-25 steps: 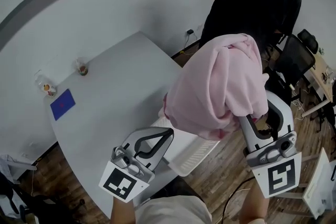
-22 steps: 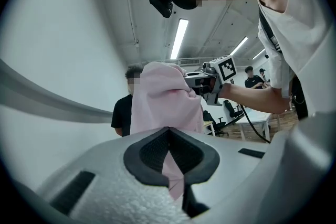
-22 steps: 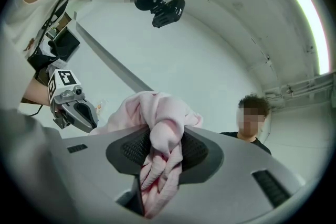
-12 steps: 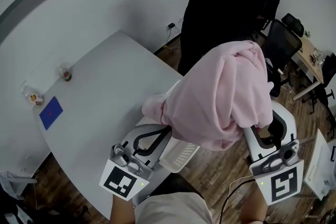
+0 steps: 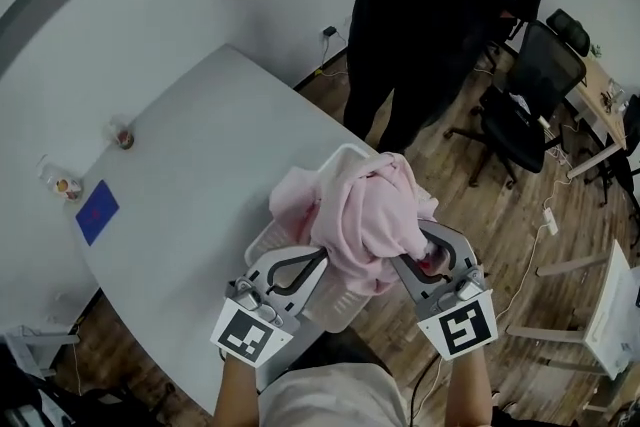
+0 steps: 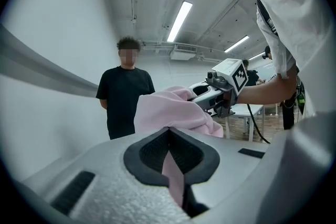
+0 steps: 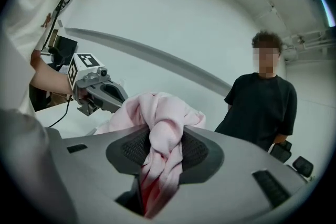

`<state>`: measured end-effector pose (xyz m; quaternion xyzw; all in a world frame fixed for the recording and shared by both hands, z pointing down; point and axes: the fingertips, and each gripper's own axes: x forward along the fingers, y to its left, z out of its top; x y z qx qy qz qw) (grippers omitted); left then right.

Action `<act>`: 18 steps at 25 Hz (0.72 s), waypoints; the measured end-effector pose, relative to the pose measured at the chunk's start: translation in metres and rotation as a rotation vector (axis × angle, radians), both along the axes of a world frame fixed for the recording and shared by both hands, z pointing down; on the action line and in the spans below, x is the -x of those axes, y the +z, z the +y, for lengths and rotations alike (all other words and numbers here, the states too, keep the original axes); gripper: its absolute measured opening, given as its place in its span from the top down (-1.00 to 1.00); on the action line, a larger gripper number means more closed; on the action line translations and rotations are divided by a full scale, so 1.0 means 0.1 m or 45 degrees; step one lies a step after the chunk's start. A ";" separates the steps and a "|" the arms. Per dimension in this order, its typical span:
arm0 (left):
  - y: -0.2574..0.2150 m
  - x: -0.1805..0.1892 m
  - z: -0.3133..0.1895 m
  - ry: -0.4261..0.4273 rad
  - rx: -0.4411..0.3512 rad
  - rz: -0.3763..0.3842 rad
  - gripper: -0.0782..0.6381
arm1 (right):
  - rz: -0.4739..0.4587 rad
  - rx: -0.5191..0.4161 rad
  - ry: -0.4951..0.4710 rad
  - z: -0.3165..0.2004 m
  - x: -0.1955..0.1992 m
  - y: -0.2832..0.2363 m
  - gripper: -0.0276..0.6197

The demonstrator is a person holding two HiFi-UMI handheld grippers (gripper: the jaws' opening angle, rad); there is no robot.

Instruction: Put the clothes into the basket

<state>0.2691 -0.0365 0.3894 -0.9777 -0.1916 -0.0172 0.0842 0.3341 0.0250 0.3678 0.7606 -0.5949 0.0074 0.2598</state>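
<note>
Right gripper view: claw (image 7: 161, 149) clamps garment (image 7: 144, 110).

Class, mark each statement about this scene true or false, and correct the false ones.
1. The left gripper and right gripper both clamp the pink garment. True.
2. A blue square lies on the table. True.
3. The garment lies flat on the table. False: it is bunched over the basket.
4. Nobody stands past the table. False: a person in black stands there.
</note>
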 end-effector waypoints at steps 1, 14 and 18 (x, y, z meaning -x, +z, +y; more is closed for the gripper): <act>0.06 -0.02 -0.02 -0.006 0.004 -0.015 0.77 | -0.021 0.004 -0.017 -0.04 0.00 0.09 0.47; 0.61 -0.17 -0.19 -0.060 0.073 -0.168 0.77 | -0.166 0.326 -0.206 -0.34 0.00 1.32 0.47; 0.76 -0.22 -0.18 -0.049 0.050 -0.215 0.77 | -0.200 0.403 -0.239 -0.45 -0.01 1.54 0.45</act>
